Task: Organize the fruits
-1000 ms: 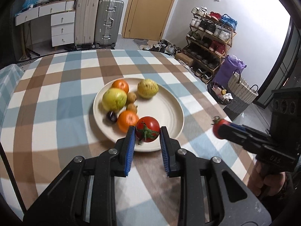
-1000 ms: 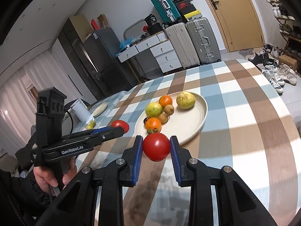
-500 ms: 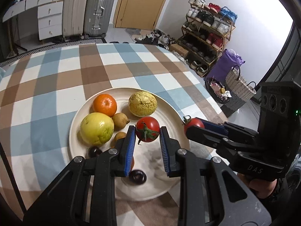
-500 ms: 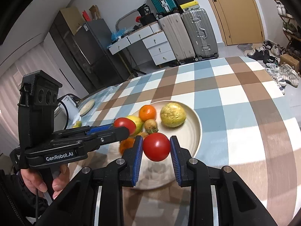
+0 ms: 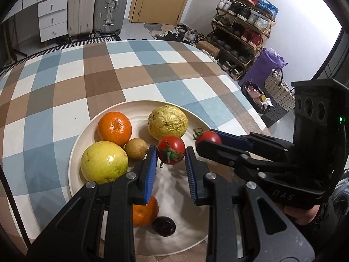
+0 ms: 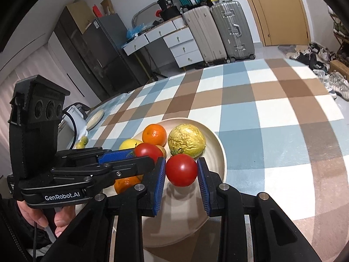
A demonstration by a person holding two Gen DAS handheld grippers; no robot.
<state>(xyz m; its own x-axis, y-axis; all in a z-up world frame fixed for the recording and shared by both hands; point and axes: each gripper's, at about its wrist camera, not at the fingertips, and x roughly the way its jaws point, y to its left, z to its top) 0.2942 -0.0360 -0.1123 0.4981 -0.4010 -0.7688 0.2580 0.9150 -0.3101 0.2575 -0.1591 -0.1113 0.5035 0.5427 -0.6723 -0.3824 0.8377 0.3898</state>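
A cream plate [image 5: 194,118] [image 6: 220,152] on the checked tablecloth holds an orange [image 5: 114,128], a wrinkled yellow fruit [image 5: 167,122], a green-yellow fruit [image 5: 104,162], a small brown fruit [image 5: 135,148], a second orange [image 5: 145,212] and a dark fruit [image 5: 164,226]. My left gripper [image 5: 170,157] is shut on a red tomato [image 5: 171,152] above the plate. My right gripper [image 6: 181,172] is shut on another red tomato [image 6: 181,173], also above the plate, right of the left one [image 5: 208,136].
The round table's right edge [image 5: 246,100] drops to the floor, with a shoe rack [image 5: 242,32], purple bag and basket beyond. Suitcases [image 5: 98,4] and drawers stand behind. A white kettle [image 6: 74,118], a small dish and small green fruits [image 6: 81,142] sit at the table's left.
Both grippers, each holding its tomato, have moved from the table's near side forward over the plate and come close side by side.
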